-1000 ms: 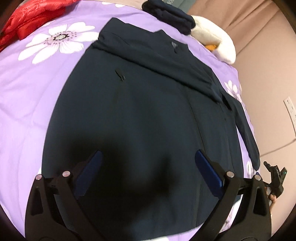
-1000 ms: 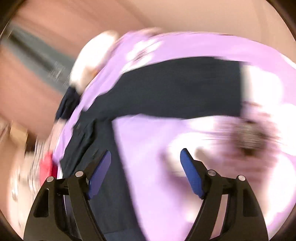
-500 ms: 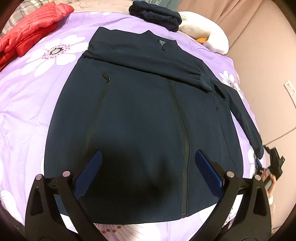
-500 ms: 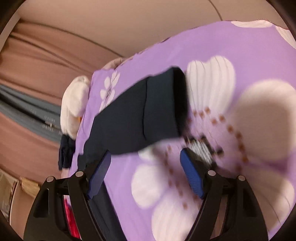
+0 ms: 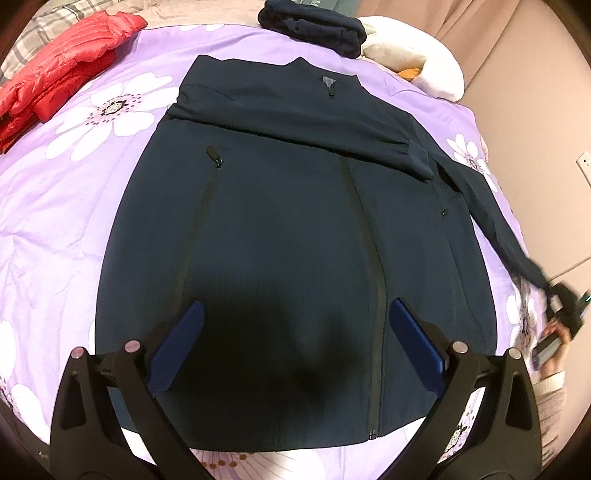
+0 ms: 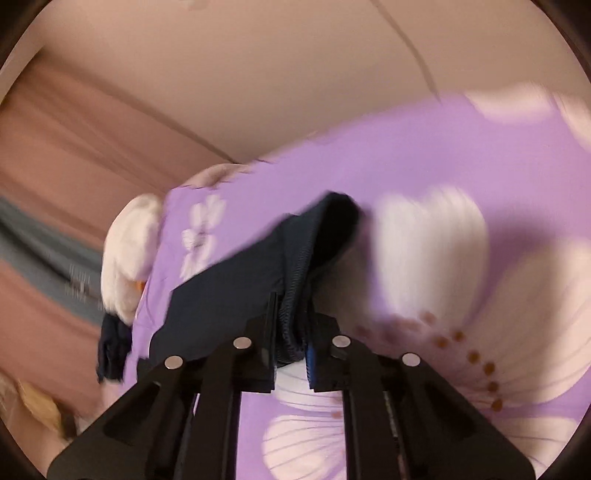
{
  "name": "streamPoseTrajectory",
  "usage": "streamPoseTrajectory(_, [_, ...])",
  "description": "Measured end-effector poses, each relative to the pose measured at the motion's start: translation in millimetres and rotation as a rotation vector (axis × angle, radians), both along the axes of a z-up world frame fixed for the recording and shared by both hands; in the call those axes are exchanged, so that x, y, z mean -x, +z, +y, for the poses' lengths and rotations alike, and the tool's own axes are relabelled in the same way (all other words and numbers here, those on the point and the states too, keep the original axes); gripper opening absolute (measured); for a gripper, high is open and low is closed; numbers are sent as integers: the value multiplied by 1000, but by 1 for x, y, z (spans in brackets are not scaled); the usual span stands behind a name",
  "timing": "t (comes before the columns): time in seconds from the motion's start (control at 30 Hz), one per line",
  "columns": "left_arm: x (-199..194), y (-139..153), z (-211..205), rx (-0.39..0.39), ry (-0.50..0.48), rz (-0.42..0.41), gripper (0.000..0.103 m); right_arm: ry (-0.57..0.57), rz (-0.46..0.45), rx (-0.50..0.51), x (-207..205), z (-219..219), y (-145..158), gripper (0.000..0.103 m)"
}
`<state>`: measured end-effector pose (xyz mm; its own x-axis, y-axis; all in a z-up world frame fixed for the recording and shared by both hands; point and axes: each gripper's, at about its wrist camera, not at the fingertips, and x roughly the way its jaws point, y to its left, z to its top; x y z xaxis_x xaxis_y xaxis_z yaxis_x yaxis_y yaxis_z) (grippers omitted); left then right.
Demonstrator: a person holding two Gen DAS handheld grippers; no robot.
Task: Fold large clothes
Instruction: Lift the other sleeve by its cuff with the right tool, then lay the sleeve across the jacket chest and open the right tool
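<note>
1. Navy jacket (image 5: pixel 295 229) lay flat on the purple floral bedspread (image 5: pixel 55 206); red puffer (image 5: pixel 62 55) at the far edge.
2. Left gripper (image 5: pixel 291 343) hovered above the hem, jaws apart.
3. Right gripper (image 6: pixel 291 354) was clamped on the sleeve cuff (image 6: pixel 295 280); beige wall (image 6: pixel 258 74) behind.

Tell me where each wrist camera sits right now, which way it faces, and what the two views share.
Left wrist: above the hem of the navy jacket, looking up its length toward the collar; the left gripper is open at the frame bottom, and the person's right hand shows at the right edge.
Right wrist: low over the purple floral bedspread, facing the wall; the right gripper is shut on the sleeve cuff.
Shared: jacket sleeve, bedspread, white plush toy, folded navy garment.
</note>
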<state>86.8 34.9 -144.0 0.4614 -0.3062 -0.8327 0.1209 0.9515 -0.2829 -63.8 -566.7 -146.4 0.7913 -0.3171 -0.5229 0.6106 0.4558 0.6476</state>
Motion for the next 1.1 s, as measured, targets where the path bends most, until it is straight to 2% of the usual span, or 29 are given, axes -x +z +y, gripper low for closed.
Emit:
streamPoseTrajectory(0.13, [-6,-5,-1,19,-4,4,101,104,7,208,-32,25,72,12])
streamPoseTrajectory(0.3, [-15,-9,8,49,20,10,101,256,42,503,-104,96,163,12])
streamPoseTrajectory(0.43, [-19,-6,22,65,70,-4,101,401,38,674,-164,170,203,11])
streamPoseTrajectory(0.53, [-20,-6,35,88,101,-4,101,526,48,785,-212,236,218,11])
streamPoseTrajectory(0.63, [-19,-10,50,124,122,-2,101,661,84,875,-251,304,212,11])
streamPoseTrajectory(0.8, [-18,-16,68,147,147,1,101,856,164,966,-297,406,175,10])
streamPoseTrajectory(0.9, [-18,-19,80,153,166,-2,101,972,227,1019,-316,465,139,10])
streamPoseTrajectory(0.97, [-18,-22,88,161,181,-4,101,1053,282,1062,-319,501,105,10])
streamPoseTrajectory(1.1, [-19,-28,102,180,214,4,101,1180,417,1087,-324,540,41,10])
